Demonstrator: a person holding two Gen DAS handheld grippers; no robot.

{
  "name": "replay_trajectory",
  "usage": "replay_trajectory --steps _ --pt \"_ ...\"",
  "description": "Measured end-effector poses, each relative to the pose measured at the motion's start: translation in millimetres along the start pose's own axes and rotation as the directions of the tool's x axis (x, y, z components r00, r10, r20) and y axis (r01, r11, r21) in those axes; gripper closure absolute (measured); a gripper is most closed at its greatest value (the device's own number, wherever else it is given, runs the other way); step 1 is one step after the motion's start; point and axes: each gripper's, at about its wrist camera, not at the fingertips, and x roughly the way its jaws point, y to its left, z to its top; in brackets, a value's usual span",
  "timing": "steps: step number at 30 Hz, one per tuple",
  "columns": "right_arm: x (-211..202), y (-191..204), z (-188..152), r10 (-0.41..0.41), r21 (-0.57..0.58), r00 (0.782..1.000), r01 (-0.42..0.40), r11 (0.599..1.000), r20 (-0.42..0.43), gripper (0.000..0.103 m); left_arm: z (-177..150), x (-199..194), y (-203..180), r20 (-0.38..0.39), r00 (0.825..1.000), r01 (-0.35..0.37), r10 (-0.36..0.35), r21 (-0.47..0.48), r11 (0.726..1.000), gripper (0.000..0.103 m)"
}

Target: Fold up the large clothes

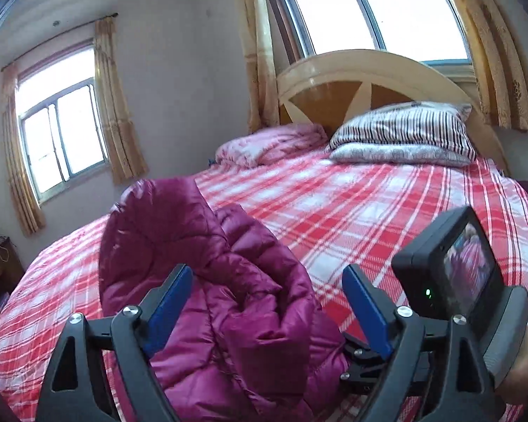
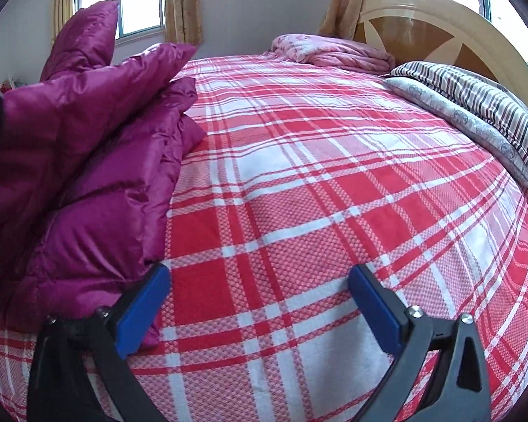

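The magenta down jacket (image 1: 228,299) lies heaped on the near left part of the bed, on the red-and-white plaid sheet (image 2: 316,193), its quilted folds bunched and one puffy section standing up toward the window (image 1: 63,133). Your left gripper (image 1: 267,302) points a little downward over that heap, its blue pads (image 1: 169,302) spread wide; jacket fabric bulges up between them, but neither pad presses on it, so nothing is gripped. Your right gripper (image 2: 260,302) tilts more steeply toward the mattress, jaws standing fully apart over bare plaid; its left pad (image 2: 142,311) sits just beside the jacket's lower edge, and whether it touches the cloth you cannot tell from this view. In the left wrist view you can see the other device's camera body (image 1: 450,274) at the right, its small screen showing a blurred pink picture and a green light beside it, with part of your hand (image 1: 524,369) on the grip beneath. No brand, label or readable writing shows on the jacket, the grippers or the bedding. Farther up the bed a striped pillow (image 1: 404,130) rests against the wooden headboard (image 1: 369,70), next to a folded pink quilt (image 1: 271,144).
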Motion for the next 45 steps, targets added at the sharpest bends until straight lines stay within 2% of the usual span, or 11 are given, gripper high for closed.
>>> replay_trajectory --steps 4,9,11,15,21,26,30,34,36,41,45 --pt "0 0 0 0.000 -0.001 1.000 0.000 1.000 0.001 0.000 4 -15 37 0.061 0.991 -0.111 0.118 -0.110 0.988 0.013" --pt "0 0 0 -0.005 -0.005 1.000 0.005 1.000 0.003 0.000 -19 15 95 -0.124 0.944 -0.325 0.306 -0.198 0.925 0.012" --pt "-1 0 0 -0.004 -0.005 1.000 0.004 1.000 0.006 0.000 -32 26 115 -0.198 0.930 -0.353 0.310 -0.243 0.903 0.012" --pt "-2 -2 0 0.008 0.005 1.000 -0.008 1.000 0.009 0.000 -46 47 120 -0.251 0.940 -0.302 0.231 -0.294 0.907 0.012" --pt "-45 -28 11 -0.009 0.159 0.991 -0.013 0.987 0.137 0.013 -46 60 77 -0.219 0.959 -0.212 0.183 -0.116 0.970 0.012" --pt "-91 -2 40 0.155 0.109 0.950 -0.190 0.976 0.270 0.032 -50 66 82 -0.213 0.969 -0.159 0.124 -0.157 0.975 0.012" --pt "-79 41 57 0.318 0.021 0.928 -0.328 0.944 0.193 0.052 -49 56 92 -0.204 0.976 -0.121 0.081 -0.194 0.974 0.012" --pt "-50 57 49 0.279 -0.021 0.956 -0.278 0.960 0.089 0.066 -47 26 121 -0.157 0.982 -0.146 0.103 -0.292 0.945 0.012" --pt "-37 57 43 0.247 -0.029 0.969 -0.246 0.969 0.025 0.068 -46 20 144 -0.141 0.979 -0.188 0.150 -0.324 0.927 0.012" --pt "-40 64 45 0.147 -0.122 0.987 -0.155 0.980 -0.068 0.068 -46 52 185 -0.256 0.929 -0.341 0.268 -0.308 0.888 0.011" --pt "-68 72 74 0.124 -0.118 0.992 -0.121 0.986 0.019 0.065 -52 81 196 -0.315 0.919 -0.342 0.239 -0.331 0.879 0.011"
